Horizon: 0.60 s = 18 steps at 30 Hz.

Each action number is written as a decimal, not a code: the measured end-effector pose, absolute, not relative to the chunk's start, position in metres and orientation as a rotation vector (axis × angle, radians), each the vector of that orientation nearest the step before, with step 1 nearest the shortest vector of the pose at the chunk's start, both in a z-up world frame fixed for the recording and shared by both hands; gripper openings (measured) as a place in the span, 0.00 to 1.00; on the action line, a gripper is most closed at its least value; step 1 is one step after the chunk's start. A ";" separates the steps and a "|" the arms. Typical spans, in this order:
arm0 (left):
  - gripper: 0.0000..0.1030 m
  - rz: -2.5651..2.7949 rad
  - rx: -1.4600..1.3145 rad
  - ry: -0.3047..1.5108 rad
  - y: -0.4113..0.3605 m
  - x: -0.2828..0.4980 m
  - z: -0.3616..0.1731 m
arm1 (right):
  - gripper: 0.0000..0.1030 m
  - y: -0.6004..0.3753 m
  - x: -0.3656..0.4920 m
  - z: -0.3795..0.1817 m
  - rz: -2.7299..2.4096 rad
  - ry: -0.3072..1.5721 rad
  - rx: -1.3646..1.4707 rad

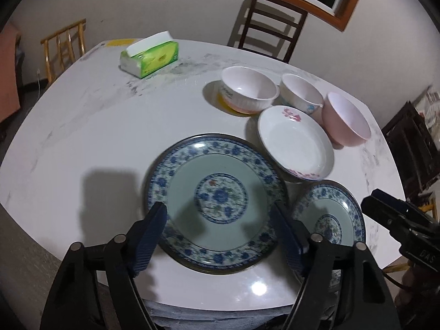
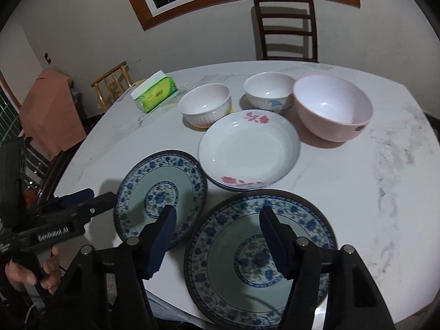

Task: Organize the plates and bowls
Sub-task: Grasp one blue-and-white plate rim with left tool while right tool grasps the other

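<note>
Two blue-patterned plates lie near the front edge of the desk (image 2: 357, 165). The left gripper (image 1: 220, 236) hangs above one of them (image 1: 217, 203), and the right gripper (image 2: 217, 236) hangs above the other (image 2: 261, 255). Both grippers stand released, jaws parted with only air between the pads, and neither plate is held.

The white plate with pink flowers (image 2: 249, 151) sits just behind the two blue ones, its rim very close to both. Behind it stand three bowls: a ribbed white bowl (image 2: 205, 107), a white bowl with a blue figure (image 2: 268, 92) and a larger pink bowl (image 2: 332, 107).

The main risk is the edge. The right-hand blue plate looks as if its near rim reaches or slightly overhangs the desk's front, though the fisheye bend makes that hard to judge. A push from a descending finger could tip or slide it off.

A flat glazed plate gives the pads little to bite. Closing on the rim at a shallow angle could let it slip out and drop onto the marble-like top.

The plates are also crowded. Lifting one blue plate with a tilt could knock the flowered plate, which could then bump the bowls.

With both grippers working side by side, they could also collide over the narrow gap between the blue plates.
</note>
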<state>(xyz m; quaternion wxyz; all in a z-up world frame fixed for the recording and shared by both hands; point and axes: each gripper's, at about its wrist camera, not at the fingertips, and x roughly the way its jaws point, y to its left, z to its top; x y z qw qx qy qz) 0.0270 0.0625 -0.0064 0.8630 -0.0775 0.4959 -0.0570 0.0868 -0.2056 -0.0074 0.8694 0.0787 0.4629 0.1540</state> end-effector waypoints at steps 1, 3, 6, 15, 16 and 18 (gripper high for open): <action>0.69 -0.125 -0.184 1.047 0.070 0.030 -0.007 | 0.61 -0.205 0.091 -0.010 0.333 0.979 0.174; 0.68 -0.137 -0.217 1.064 0.079 0.034 -0.010 | 0.59 -0.202 0.099 -0.015 0.369 1.001 0.192; 0.65 -0.151 -0.267 1.082 0.094 0.040 -0.015 | 0.58 -0.199 0.110 -0.023 0.407 1.046 0.232; 0.56 -0.183 -0.375 1.155 0.126 0.057 -0.037 | 0.39 -0.187 0.144 -0.059 0.460 1.169 0.313; 0.56 -0.181 -0.385 1.164 0.128 0.058 -0.040 | 0.35 -0.185 0.148 -0.062 0.463 1.179 0.313; 0.54 -0.184 -0.396 1.180 0.133 0.060 -0.046 | 0.34 -0.184 0.153 -0.066 0.465 1.196 0.322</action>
